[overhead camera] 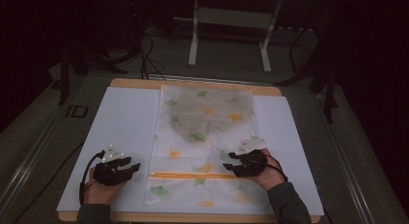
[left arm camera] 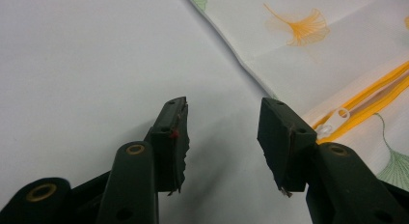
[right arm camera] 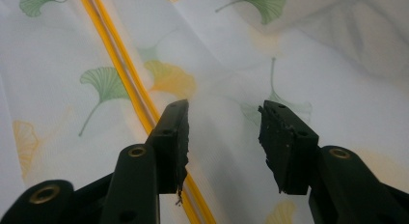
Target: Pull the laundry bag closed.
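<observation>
A long white fabric bag point(overhead camera: 202, 147) printed with green and orange ginkgo leaves lies flat on a white sheet point(overhead camera: 120, 132) that covers the desk point(overhead camera: 193, 84). The bag's long axis runs from the person at 6 o'clock toward the far edge at 12 o'clock. Something grey and rounded point(overhead camera: 212, 115) shows through the thin cloth in the far half.

Across the near part of the bag runs an orange zipper point(overhead camera: 190, 175), lying from 9 o'clock to 3 o'clock, square to the bag's length. In the left gripper view its small white pull tab point(left arm camera: 337, 119) sits at the end nearest the bag's left edge.

The left gripper point(overhead camera: 132, 167) rests on the bare sheet just beside that left edge, pointing toward 3 o'clock. Its jaws stand wide apart with nothing between them; the pull tab lies just past the right-hand jaw, at about 2 o'clock from the tips.

The right gripper point(overhead camera: 227, 167) hangs over the bag at the zipper's other end, pointing toward 9 o'clock. Its jaws are also spread wide and hold nothing. In the right gripper view the zipper point(right arm camera: 130, 89) runs under the left-hand jaw, from 11 o'clock down to 6 o'clock.

Judging from this, the left gripper is much the nearer to the pull tab, so a short reach toward 3 o'clock would bring it there, and the pull would then travel along the zipper line toward the right gripper.
</observation>
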Action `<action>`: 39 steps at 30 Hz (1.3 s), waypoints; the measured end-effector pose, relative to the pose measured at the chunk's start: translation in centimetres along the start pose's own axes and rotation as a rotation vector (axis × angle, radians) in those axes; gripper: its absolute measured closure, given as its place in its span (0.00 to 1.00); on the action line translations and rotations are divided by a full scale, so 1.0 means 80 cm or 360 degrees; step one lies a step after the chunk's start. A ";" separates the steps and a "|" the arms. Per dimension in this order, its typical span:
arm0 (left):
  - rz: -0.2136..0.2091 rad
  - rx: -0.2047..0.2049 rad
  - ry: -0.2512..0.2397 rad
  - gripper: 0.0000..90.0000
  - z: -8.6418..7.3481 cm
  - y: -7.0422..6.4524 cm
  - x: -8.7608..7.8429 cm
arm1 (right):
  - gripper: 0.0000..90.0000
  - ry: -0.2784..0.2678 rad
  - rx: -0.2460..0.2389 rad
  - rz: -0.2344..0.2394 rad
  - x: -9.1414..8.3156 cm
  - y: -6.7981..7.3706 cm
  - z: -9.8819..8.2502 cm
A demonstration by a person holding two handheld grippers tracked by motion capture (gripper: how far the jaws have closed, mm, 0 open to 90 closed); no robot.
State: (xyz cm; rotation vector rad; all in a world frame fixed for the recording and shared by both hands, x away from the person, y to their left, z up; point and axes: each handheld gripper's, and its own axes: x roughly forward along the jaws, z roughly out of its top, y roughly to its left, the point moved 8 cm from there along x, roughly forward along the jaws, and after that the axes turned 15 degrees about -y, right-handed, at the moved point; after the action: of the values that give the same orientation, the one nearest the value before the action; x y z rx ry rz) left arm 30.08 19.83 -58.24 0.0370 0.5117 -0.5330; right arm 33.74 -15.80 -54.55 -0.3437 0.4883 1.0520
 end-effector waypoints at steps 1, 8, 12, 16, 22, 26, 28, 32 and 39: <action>0.0000 0.0000 0.0000 0.60 0.000 0.000 0.000 | 0.59 0.0000 0.0000 0.0000 0.000 0.000 0.000; 0.0000 -0.0006 -0.0008 0.60 0.001 0.000 -0.002 | 0.62 0.0017 -0.0027 0.0062 0.017 0.011 0.012; 0.0004 -0.0004 -0.0007 0.60 0.001 0.001 -0.003 | 0.62 0.0015 -0.0041 0.0077 0.024 0.014 0.017; 0.0001 -0.0006 -0.0006 0.60 0.001 0.001 -0.004 | 0.62 0.0021 -0.0065 0.0107 0.034 0.021 0.024; 0.0002 -0.0007 -0.0009 0.60 0.001 0.003 -0.007 | 0.62 0.0025 -0.0093 0.0147 0.047 0.029 0.035; 0.0001 -0.0005 -0.0008 0.61 0.002 0.003 -0.008 | 0.63 0.0024 -0.0115 0.0172 0.055 0.035 0.043; -0.0001 -0.0004 -0.0006 0.61 0.001 0.003 -0.008 | 0.63 0.0027 -0.0121 0.0181 0.058 0.037 0.045; -0.0004 0.0002 -0.0003 0.61 0.002 0.002 -0.007 | 0.64 0.0022 -0.0133 0.0209 0.067 0.043 0.050; -0.0015 0.0012 0.0003 0.62 0.001 0.001 -0.008 | 0.66 0.0032 -0.0160 0.0256 0.082 0.052 0.056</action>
State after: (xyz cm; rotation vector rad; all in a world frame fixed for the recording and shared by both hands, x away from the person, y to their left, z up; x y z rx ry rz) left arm 29.65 20.17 -57.85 0.0422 0.5122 -0.5439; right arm 33.65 -6.83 -54.48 -0.4095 0.4877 1.2332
